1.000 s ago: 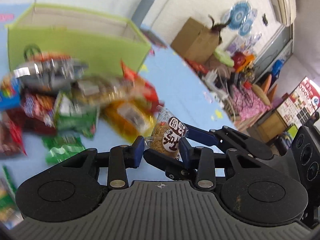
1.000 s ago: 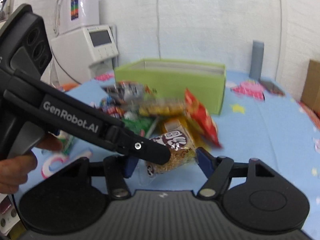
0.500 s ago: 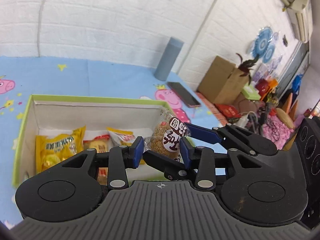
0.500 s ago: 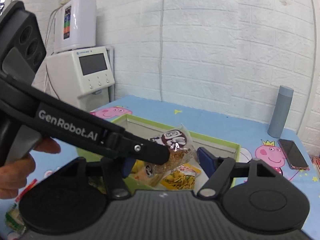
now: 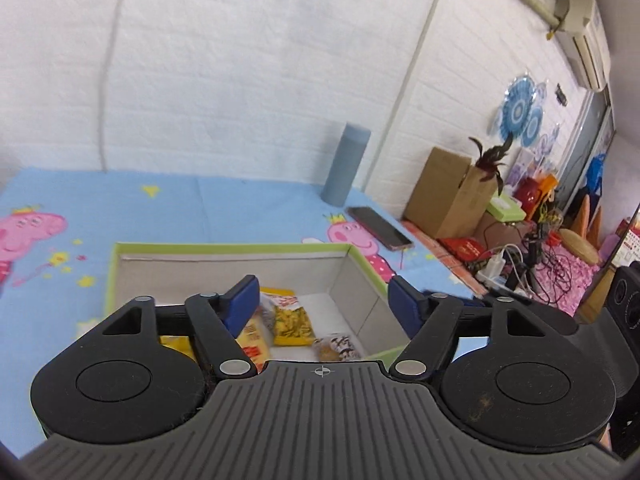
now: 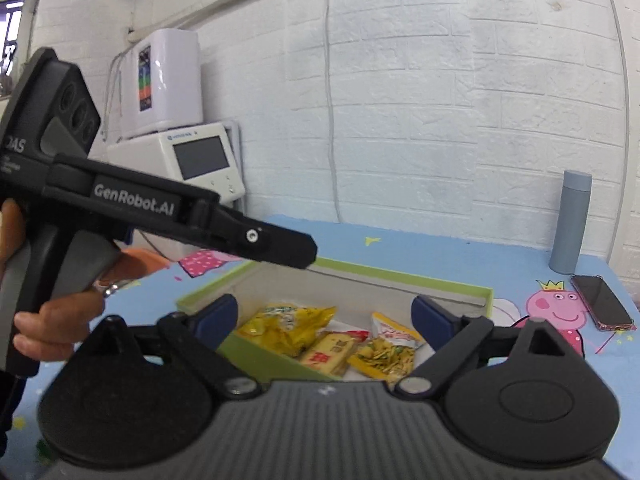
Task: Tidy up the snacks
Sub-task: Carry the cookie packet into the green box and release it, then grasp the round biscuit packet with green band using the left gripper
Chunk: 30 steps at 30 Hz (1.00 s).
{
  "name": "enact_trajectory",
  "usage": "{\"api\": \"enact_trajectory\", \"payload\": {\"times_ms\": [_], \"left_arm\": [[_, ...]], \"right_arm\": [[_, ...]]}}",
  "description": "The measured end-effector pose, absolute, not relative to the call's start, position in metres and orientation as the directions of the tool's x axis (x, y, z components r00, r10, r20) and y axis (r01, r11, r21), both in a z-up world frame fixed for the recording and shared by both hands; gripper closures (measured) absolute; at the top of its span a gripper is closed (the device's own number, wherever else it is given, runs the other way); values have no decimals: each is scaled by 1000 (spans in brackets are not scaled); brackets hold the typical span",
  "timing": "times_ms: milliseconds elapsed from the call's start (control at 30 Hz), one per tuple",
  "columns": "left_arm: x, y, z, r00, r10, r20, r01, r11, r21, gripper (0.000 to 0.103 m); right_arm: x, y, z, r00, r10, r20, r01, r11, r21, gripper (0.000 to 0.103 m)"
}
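Green box (image 5: 362, 258), crinkly packets (image 6: 288, 326) – tools agape

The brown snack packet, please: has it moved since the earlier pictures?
Yes. It left the left gripper and now lies low inside the green box, brown snack packet.

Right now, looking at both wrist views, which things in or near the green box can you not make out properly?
- Near wall of the box: left wrist view, hidden behind the open left tool.
- Brown packet: left wrist view, lower part cut off by the tool body; print too small to read.
- Yellow bag: right wrist view, blurred, label unreadable.
- Box floor at the near corner: right wrist view, covered by the open right tool.
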<state>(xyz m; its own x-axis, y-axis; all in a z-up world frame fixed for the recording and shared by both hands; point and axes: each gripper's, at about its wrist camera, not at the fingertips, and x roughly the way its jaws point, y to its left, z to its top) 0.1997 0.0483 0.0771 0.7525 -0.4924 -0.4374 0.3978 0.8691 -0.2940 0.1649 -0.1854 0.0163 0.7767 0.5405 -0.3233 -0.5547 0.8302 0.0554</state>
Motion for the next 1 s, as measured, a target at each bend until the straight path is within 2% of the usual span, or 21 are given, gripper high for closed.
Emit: {"api": "enact_trajectory", "payload": {"times_ms": [167, 300, 367, 467, 567, 867, 900, 933, 967, 1000], "left_arm": [[126, 99, 75, 818, -390, -424, 320, 920, -228, 36], [68, 136, 41, 848, -257, -464, 195, 964, -179, 36], [45, 155, 15, 817, -241, -524, 150, 966, -211, 37], [16, 171, -19, 746, -315, -587, 129, 933, -336, 41], [-3, 174, -38, 712, -369, -597, 129, 905, -406, 42], [-8, 174, -62, 686, -379, -621, 124, 902, -413, 47], [-8, 172, -62, 687, -376, -622, 133, 906, -401, 53], [-8, 170, -63, 683, -380, -624, 147, 908, -392, 67], [-10, 170, -65, 671, -412, -617, 172, 895, -411, 83], [-11, 172, -67, 662, -433, -612, 171, 882, -439, 86]], "right_arm": [[99, -162, 7, 694, 642, -325, -639, 758, 131, 10], [50, -126, -30, 613, 676, -408, -668, 720, 190, 10], [28, -114, -49, 593, 683, -426, -652, 718, 244, 10], [13, -87, -70, 497, 725, -476, -662, 672, 332, 10], [7, -62, -79, 504, 687, -523, -661, 697, 278, 10], [4, -22, -95, 536, 586, -608, -680, 727, 101, 10], [6, -18, -97, 541, 581, -608, -685, 724, 82, 10], [6, -15, -98, 545, 578, -607, -694, 718, 60, 10], [6, -12, -98, 547, 576, -607, -703, 710, 41, 16], [3, -10, -98, 542, 584, -604, -717, 696, 30, 21]]}}
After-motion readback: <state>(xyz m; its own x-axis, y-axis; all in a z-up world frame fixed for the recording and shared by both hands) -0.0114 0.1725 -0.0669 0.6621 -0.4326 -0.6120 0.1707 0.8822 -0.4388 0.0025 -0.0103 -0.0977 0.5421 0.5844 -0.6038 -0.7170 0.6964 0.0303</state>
